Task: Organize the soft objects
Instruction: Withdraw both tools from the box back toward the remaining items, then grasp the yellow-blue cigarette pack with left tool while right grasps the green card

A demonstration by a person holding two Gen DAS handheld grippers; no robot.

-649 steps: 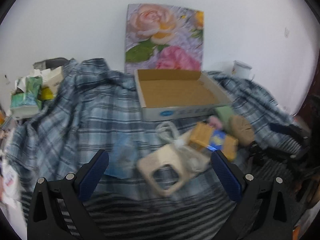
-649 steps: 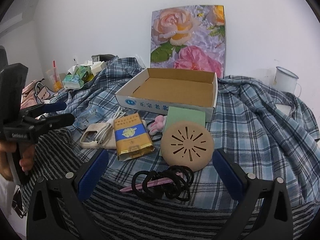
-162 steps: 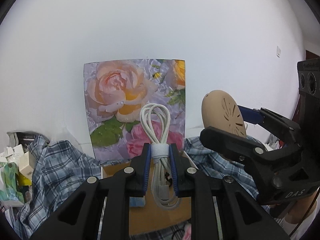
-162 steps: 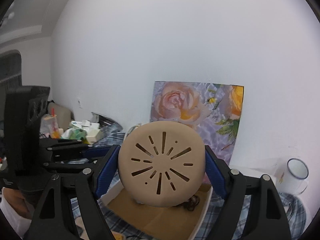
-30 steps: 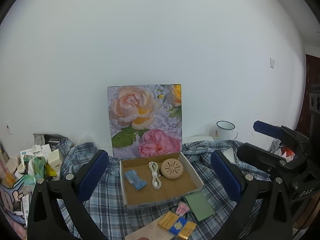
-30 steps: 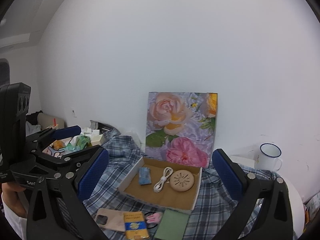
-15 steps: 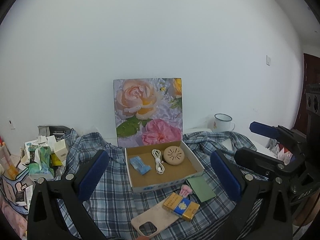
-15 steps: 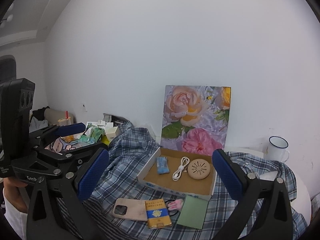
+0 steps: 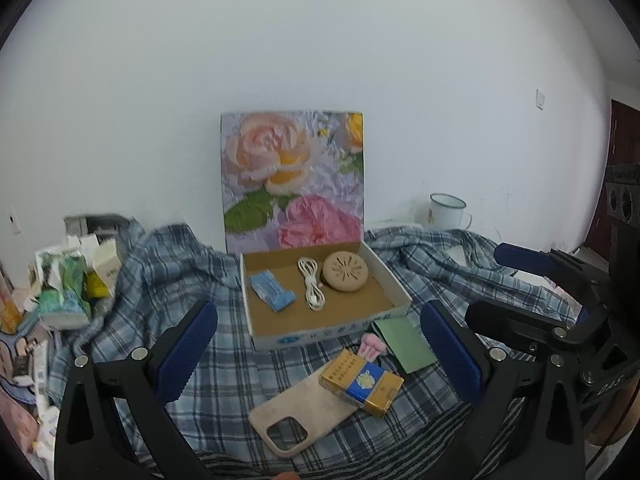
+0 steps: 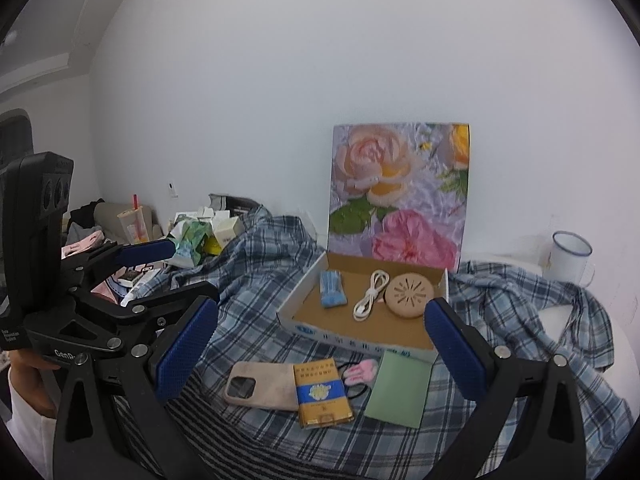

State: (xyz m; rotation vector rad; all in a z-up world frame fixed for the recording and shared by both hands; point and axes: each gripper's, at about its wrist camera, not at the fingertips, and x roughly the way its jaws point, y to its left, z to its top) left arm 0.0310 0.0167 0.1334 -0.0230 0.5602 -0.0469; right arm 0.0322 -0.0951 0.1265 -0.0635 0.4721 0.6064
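Now both the left gripper (image 9: pixel 320 350) and right gripper (image 10: pixel 322 344) gape wide, empty, before the shallow cardboard box (image 9: pixel 326 330) holding 3 items.

Ahead of the spread claws, a matt brown cardboard box (image 9: pixel 394 300) sits on soft checked cloth (image 9: pixel 168 280). Nearer lies a glossy gold-and-blue packet (image 9: pixel 362 382); far right, a shiny enamel mug (image 9: pixel 446 210).
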